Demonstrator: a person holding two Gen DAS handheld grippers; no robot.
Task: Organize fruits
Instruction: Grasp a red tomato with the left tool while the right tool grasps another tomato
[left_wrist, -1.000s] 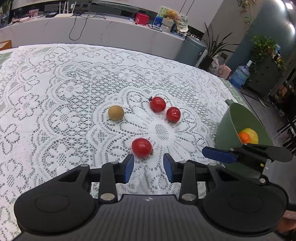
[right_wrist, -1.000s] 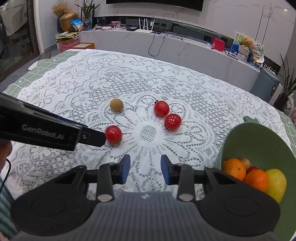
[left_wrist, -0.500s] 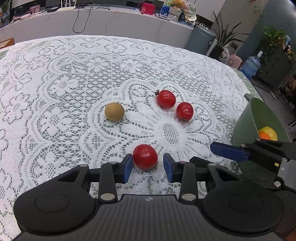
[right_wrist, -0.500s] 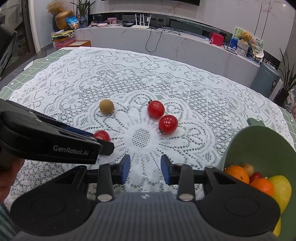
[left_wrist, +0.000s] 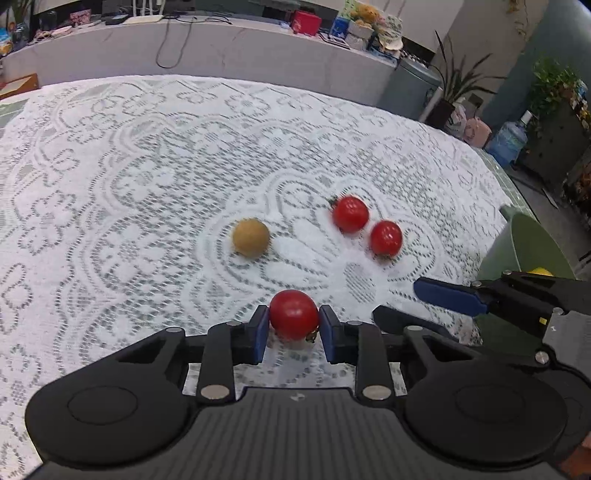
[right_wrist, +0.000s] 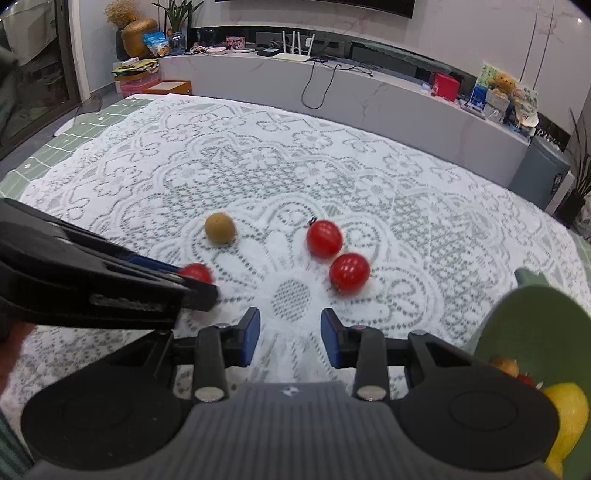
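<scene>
My left gripper (left_wrist: 294, 328) has a red tomato (left_wrist: 294, 314) between its blue pads, resting on the lace cloth; the pads touch both its sides. That tomato also shows in the right wrist view (right_wrist: 195, 273), half hidden by the left gripper. Two more red tomatoes (left_wrist: 350, 214) (left_wrist: 386, 238) and a tan round fruit (left_wrist: 251, 237) lie further out. My right gripper (right_wrist: 290, 338) is open and empty, low over the cloth. The green bowl (right_wrist: 532, 325) at right holds a yellow fruit (right_wrist: 567, 410) and others.
A white lace tablecloth (left_wrist: 110, 184) covers the round table. A grey counter (right_wrist: 332, 88) with clutter runs behind it. My right gripper (left_wrist: 443, 306) reaches in from the right in the left wrist view, in front of the bowl (left_wrist: 532, 243).
My left gripper moved forward until the nearest tomato sat between its pads, then closed on it. The right gripper shifted slightly toward the table's middle and stayed open.
</scene>
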